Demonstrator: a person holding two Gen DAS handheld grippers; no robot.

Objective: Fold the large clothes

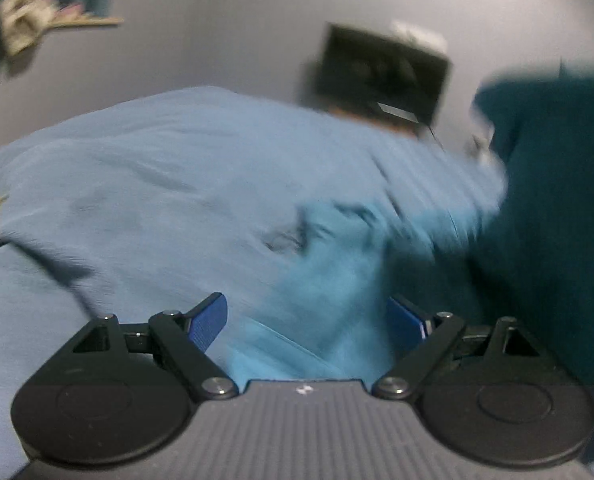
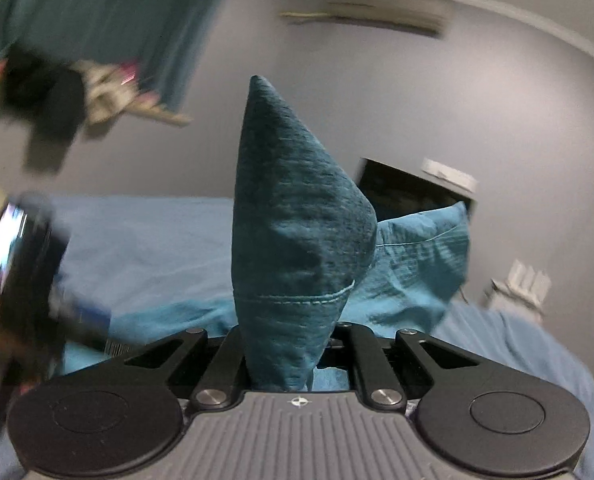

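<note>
Right black two-finger gripper (image 2: 283, 354) clamped tight on a fold of thick dark-teal knitted garment (image 2: 297, 232), the cloth rising from the pinch as a cone toward 12 o'clock and spilling in brighter teal folds toward 3 o'clock. Pointed a little below level, over a bed spread with a pale blue sheet (image 2: 145, 248). Left black gripper with blue pads (image 1: 307, 320) spread wide, nothing gripped between the pads, aimed downward at the sheet and the bright teal part of the garment lying just ahead at 12 o'clock. Dark teal mass at 3 o'clock in the left view, probably more of the same garment, though blurred. Grey wall (image 2: 477, 112) behind, blurred dark clothes (image 2: 53, 112) hanging at 10 o'clock.
</note>
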